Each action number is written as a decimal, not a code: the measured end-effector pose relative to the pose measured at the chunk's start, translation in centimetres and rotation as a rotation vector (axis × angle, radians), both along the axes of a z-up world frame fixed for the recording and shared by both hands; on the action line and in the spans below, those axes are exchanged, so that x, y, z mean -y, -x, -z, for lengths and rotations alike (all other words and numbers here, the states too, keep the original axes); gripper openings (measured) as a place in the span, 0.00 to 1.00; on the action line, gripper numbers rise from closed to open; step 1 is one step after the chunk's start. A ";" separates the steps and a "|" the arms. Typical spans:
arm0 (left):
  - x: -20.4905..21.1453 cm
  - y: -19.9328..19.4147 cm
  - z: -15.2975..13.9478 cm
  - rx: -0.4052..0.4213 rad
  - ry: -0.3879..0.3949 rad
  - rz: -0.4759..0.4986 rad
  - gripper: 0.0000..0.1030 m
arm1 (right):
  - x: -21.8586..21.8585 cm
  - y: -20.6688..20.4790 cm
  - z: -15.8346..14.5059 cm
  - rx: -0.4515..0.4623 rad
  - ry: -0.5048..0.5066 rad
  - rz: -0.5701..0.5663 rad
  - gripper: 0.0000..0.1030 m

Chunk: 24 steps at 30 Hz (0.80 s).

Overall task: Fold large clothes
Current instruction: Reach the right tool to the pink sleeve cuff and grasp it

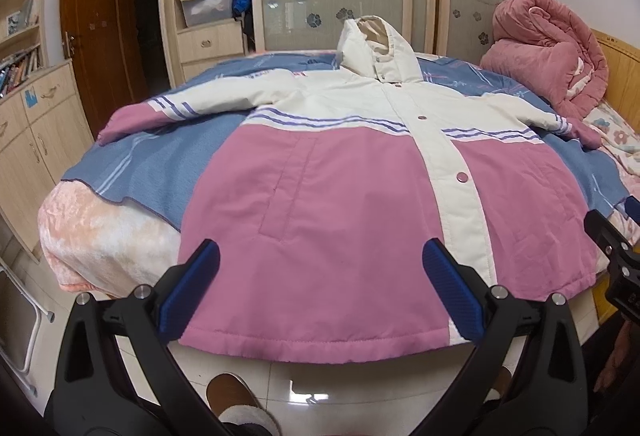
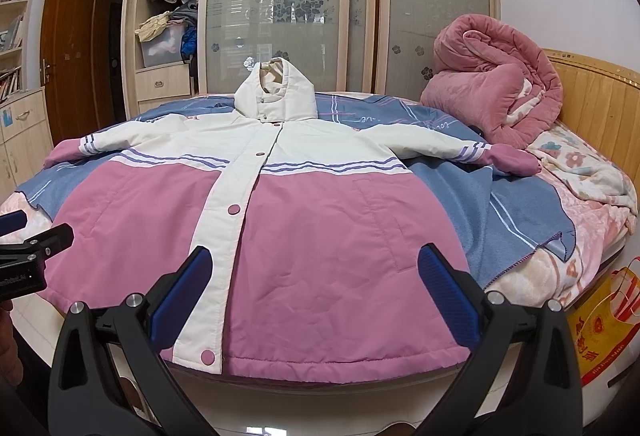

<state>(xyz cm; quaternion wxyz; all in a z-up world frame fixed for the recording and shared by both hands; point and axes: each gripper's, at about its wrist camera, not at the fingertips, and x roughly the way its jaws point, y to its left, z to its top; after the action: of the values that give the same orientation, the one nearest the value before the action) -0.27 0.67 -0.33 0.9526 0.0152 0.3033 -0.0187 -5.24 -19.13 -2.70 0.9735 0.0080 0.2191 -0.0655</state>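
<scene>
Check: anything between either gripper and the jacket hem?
Nothing visible. The jacket lies flat, snapped shut, on the bed. The left gripper and right gripper are both open just short of its hem, with no object between.

The jacket (image 1: 344, 175) is cream above, pink below — purple stripes across chest and sleeves. Beneath it, a blue blanket (image 1: 160, 155) with pale lines; beside that, a pink quilt (image 2: 496, 91).
</scene>
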 end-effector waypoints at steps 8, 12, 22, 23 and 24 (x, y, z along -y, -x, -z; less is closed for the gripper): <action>-1.0 0.2 -1.5 0.032 0.049 0.052 0.98 | 1.1 0.1 -0.9 0.057 -0.023 -0.022 0.99; -1.3 -1.0 -2.2 0.010 0.057 0.076 0.98 | 3.5 -0.5 -1.0 0.044 -0.096 -0.060 0.99; 1.1 -11.4 -9.4 0.061 0.004 0.113 0.98 | 20.3 -2.8 -4.3 -0.019 -0.643 0.150 0.99; 1.5 -12.7 -9.5 0.054 0.003 0.119 0.98 | 22.2 -2.9 -4.8 -0.003 -0.683 0.175 0.99; 1.7 -13.5 -9.4 0.048 0.004 0.124 0.98 | 23.8 -3.0 -5.1 0.011 -0.718 0.199 0.99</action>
<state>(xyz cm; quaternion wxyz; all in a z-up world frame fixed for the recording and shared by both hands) 13.25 -1.04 9.03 0.9566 0.0325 0.2790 -0.0779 -2.25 -42.96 2.37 0.8986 0.3705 0.2213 -0.0787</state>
